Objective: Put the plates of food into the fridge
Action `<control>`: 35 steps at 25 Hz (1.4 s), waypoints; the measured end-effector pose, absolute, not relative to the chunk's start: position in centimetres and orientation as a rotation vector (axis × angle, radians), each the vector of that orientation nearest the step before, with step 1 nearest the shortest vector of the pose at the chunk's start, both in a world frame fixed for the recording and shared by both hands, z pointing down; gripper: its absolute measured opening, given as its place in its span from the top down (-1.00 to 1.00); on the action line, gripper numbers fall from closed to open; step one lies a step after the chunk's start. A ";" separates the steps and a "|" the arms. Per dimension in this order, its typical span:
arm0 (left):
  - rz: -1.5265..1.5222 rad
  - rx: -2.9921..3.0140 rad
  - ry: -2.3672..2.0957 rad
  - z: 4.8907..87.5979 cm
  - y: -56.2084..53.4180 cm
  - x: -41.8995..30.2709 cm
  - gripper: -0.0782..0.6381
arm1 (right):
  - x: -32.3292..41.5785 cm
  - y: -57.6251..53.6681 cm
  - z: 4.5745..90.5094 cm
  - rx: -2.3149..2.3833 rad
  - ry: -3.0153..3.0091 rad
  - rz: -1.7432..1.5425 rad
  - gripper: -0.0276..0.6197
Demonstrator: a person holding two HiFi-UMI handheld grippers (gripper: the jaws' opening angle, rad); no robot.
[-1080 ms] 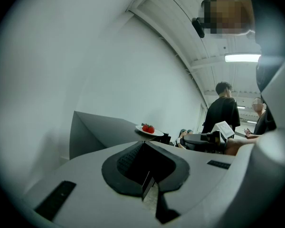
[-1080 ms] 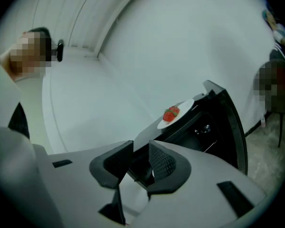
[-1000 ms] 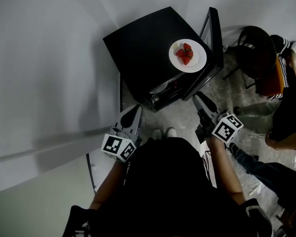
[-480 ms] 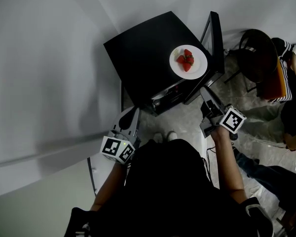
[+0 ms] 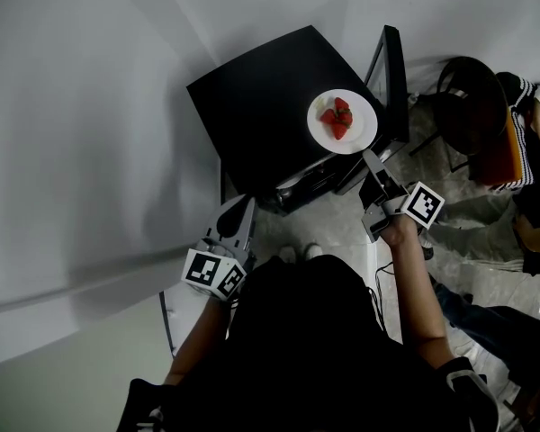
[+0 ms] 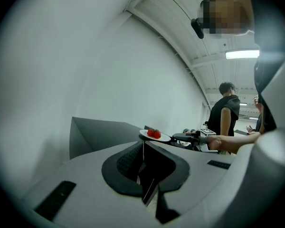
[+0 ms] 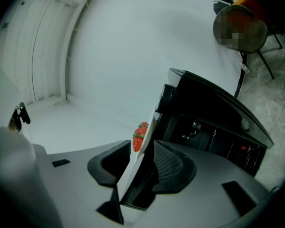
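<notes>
White plate [image 5: 364, 115], strawberries [image 5: 337, 118]: atop black fridge [image 5: 261, 88], rim between right gripper's [image 5: 367, 156] jaws, just widened, not clamping. I'd push deeper, then squeeze level. Left gripper [image 5: 246, 201]: jaws together, empty.

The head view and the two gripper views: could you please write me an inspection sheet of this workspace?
Surface: black fridge top, holding only the plate.
Job's things: white plate with strawberries, near the edge on the door side; fridge door open.
Clutter: nothing seen.
Grippers: right gripper open, jaws just opening, plate rim between them, not clamped; left gripper shut, empty, held back from the fridge.
Cables: nothing seen.
Surroundings: pale wall, tiled floor, chair, people at the right.
</notes>
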State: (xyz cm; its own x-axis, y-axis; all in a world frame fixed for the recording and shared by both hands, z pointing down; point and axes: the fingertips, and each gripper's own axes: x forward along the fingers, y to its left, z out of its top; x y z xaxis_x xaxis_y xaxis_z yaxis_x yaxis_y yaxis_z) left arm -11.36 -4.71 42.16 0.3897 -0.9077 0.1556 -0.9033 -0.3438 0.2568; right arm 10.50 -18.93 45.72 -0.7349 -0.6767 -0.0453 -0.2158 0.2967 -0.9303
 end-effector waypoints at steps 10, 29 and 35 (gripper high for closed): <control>0.024 2.370 -1.560 42.6 -5.9 -9.9 0.71 | 10.1 -21.5 47.0 -0.777 1.985 -1.536 0.45; 0.048 2.390 -1.445 43.9 -8.4 -8.8 0.71 | 10.0 -22.3 47.4 -0.746 1.869 -1.610 0.76; 0.048 2.386 -1.411 45.0 -10.4 -9.1 0.71 | 10.5 -22.3 48.6 -0.760 1.819 -1.628 0.77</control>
State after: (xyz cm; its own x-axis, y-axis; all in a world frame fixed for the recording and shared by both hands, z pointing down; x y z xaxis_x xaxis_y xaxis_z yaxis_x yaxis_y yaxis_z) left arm -9.11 -10.41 44.97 0.4991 -0.8401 0.2127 -0.8527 -0.4322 0.2935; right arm 10.50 -22.34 48.56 -0.6719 -0.7392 -0.0459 -0.0359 0.0943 -0.9949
